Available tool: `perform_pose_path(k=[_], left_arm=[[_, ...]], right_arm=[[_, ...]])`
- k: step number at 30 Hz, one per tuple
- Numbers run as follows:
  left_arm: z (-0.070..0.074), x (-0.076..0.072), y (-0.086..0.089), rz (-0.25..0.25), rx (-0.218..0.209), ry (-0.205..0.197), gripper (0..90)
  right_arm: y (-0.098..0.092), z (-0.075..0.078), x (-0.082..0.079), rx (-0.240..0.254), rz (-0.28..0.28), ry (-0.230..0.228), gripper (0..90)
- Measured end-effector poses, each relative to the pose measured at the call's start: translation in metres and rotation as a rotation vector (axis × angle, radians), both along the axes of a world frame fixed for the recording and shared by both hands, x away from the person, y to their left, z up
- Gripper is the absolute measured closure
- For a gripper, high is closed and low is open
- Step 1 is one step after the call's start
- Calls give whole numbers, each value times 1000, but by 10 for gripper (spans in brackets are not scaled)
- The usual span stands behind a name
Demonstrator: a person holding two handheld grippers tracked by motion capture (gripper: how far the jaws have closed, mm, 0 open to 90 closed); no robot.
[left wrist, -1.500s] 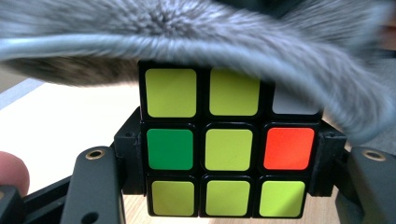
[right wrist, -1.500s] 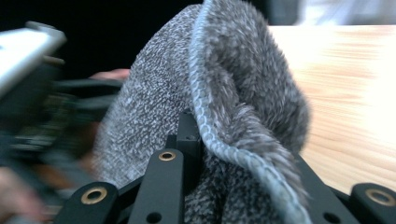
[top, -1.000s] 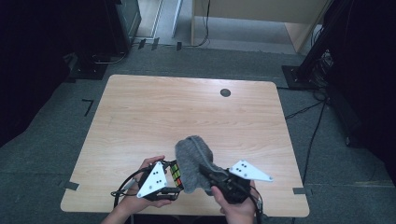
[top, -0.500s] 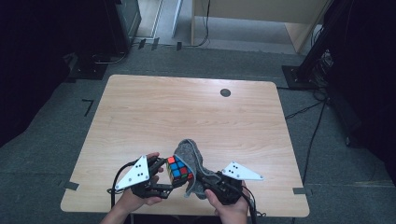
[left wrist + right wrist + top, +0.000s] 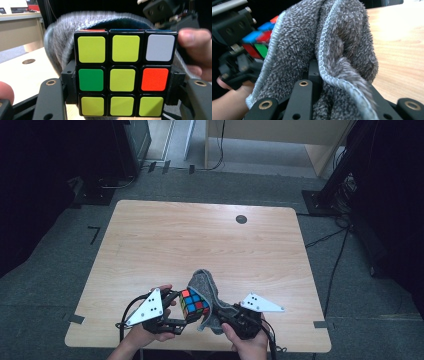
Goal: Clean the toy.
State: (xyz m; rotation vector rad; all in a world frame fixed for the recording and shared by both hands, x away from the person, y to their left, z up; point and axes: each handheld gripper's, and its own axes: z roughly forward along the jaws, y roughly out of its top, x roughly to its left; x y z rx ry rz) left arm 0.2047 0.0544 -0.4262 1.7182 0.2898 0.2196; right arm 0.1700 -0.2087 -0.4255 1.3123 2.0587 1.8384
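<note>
A colour puzzle cube (image 5: 194, 303) is clamped between the jaws of my left gripper (image 5: 181, 316) near the table's front edge. In the left gripper view the cube (image 5: 123, 76) shows a mostly yellow face, with black pads (image 5: 70, 85) pressing on both its sides. A grey fluffy cloth (image 5: 209, 290) hangs just behind and to the right of the cube, touching it. My right gripper (image 5: 226, 317) is shut on the cloth's lower part. In the right gripper view the cloth (image 5: 329, 50) bunches over the jaws, and the cube (image 5: 260, 40) peeks out at its left.
The wooden table (image 5: 200, 240) has a small dark round cap (image 5: 241, 219) at its far right. Dark equipment stands and cables (image 5: 345, 195) surround the table on the grey carpet. The person's hands (image 5: 245, 345) come in at the front edge.
The left gripper has turned so the cube faces up and sits apart from the cloth. The cloth, raised over the cube a second ago, has dropped lower beside it.
</note>
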Motion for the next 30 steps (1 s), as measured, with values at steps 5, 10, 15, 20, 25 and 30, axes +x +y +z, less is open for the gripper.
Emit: perform_pose_path(k=[5, 10, 15, 20, 25, 30], left_arm=[[-4, 1, 0, 11, 23, -6, 341], [-3, 1, -2, -3, 15, 1, 341], [-5, 2, -1, 1, 16, 3, 341], [-8, -1, -8, -11, 9, 16, 341], [-3, -1, -4, 46, 2, -19, 340], [-9, 4, 1, 60, 4, 12, 341]], right_arm=[[-4, 13, -5, 25, -25, -50, 783], [-2, 5, -2, 13, -22, -34, 783], [-1, 7, -3, -25, -15, -22, 784], [-9, 23, -8, 36, -73, -91, 781], [-3, 5, -4, 20, -60, -19, 782], [-3, 16, -6, 33, -41, -58, 781]])
